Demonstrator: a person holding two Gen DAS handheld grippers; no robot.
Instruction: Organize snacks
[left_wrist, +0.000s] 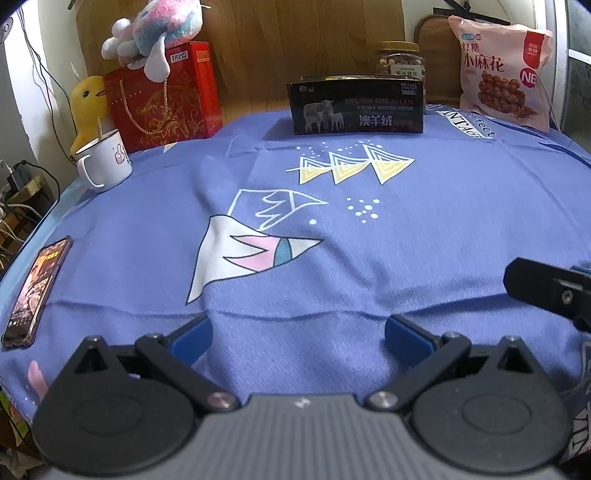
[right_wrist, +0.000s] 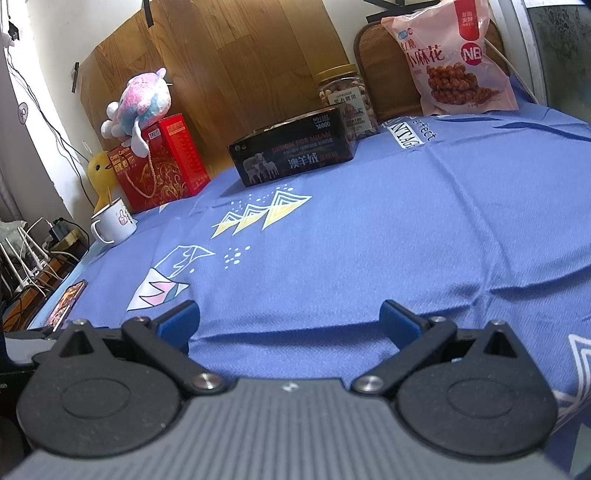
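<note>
A pink snack bag (left_wrist: 502, 70) leans upright at the back right of the blue-clothed table; it also shows in the right wrist view (right_wrist: 454, 62). A clear jar of nuts (left_wrist: 400, 59) (right_wrist: 347, 96) stands behind a black open-top box (left_wrist: 356, 105) (right_wrist: 295, 147) at the back middle. A red biscuit gift box (left_wrist: 166, 99) (right_wrist: 162, 162) stands at the back left. My left gripper (left_wrist: 299, 336) is open and empty, low over the front of the cloth. My right gripper (right_wrist: 290, 323) is open and empty, beside it on the right; part of it shows in the left wrist view (left_wrist: 550, 291).
A plush toy (left_wrist: 159, 29) sits on the red box, with a yellow duck toy (left_wrist: 86, 107) and a white enamel mug (left_wrist: 105, 160) beside it. A phone (left_wrist: 35, 291) lies near the table's left edge. Wooden boards stand behind. Cables hang off the left side.
</note>
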